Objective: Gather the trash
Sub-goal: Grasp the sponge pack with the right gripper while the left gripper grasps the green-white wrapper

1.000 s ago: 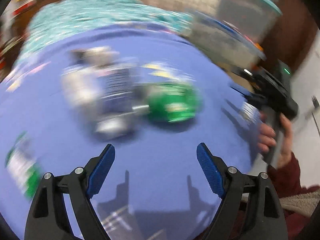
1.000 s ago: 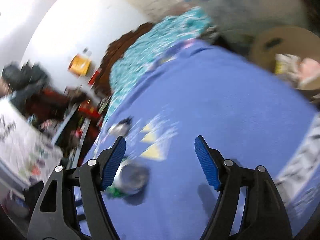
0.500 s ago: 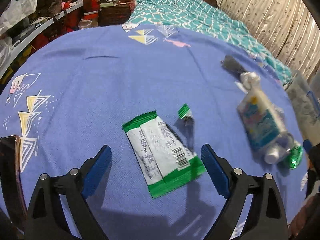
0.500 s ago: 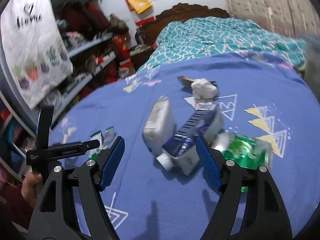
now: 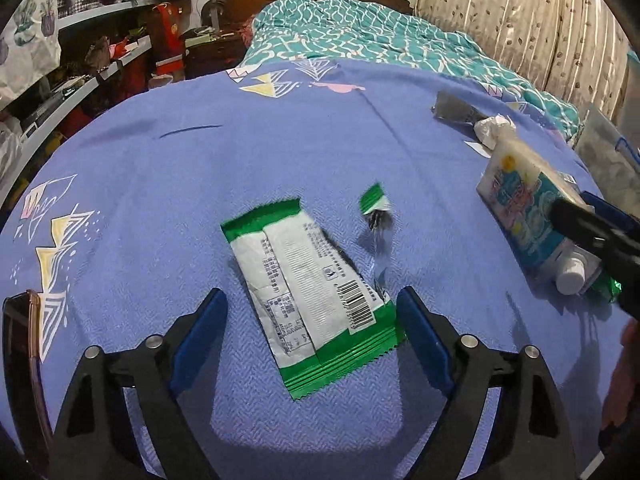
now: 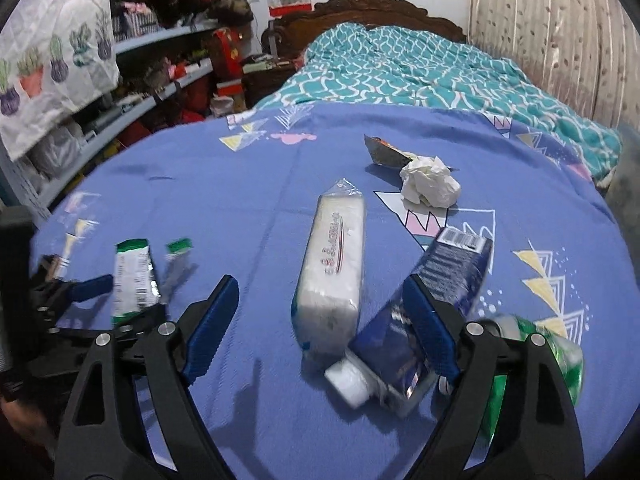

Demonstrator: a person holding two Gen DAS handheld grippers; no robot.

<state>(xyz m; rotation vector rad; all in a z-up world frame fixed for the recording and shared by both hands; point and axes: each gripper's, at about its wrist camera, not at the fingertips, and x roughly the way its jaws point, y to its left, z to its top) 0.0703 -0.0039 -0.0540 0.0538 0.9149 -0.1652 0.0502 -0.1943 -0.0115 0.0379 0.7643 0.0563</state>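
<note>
Bed: wide blue bedsheet with triangle prints (image 5: 168,184) fills both views and carries all the trash; rumpled teal patterned quilt (image 6: 408,76) bunched at upper right.
Left gripper: black two-finger tool with blue pads (image 5: 310,334), lower centre of left view; jaws spread wide, holding nothing, straddling the near end of the wrapper, so likely lining up a pinch.
Right gripper: same kind of tool (image 6: 320,324), lower centre of right view; jaws wide apart, empty; the right pad overlaps the tube in the picture, contact cannot be told.
Tissue pack: white soft pack in clear plastic (image 6: 334,268), centre of right view, lying flat lengthwise between the right gripper's fingers, leaning against the tube.
Tube: dark blue squeeze tube with white cap (image 6: 420,320), lower right of centre, cap towards the camera.
Wrapper: flat white and green foil snack wrapper (image 5: 308,280), centre of left view, printed back up; lies thin on the cloth, so judged hard to grip except by an edge.
Can: crushed green can (image 6: 560,360), lower right edge, partly behind the finger.
Wad: crumpled white paper ball (image 6: 430,182), upper right of centre, touching a grey foil scrap (image 6: 380,150).
Scrap: small torn green and white wrapper corner (image 5: 374,200), just right of the wrapper.
Progress: nothing picked up yet; no bin in view.
</note>
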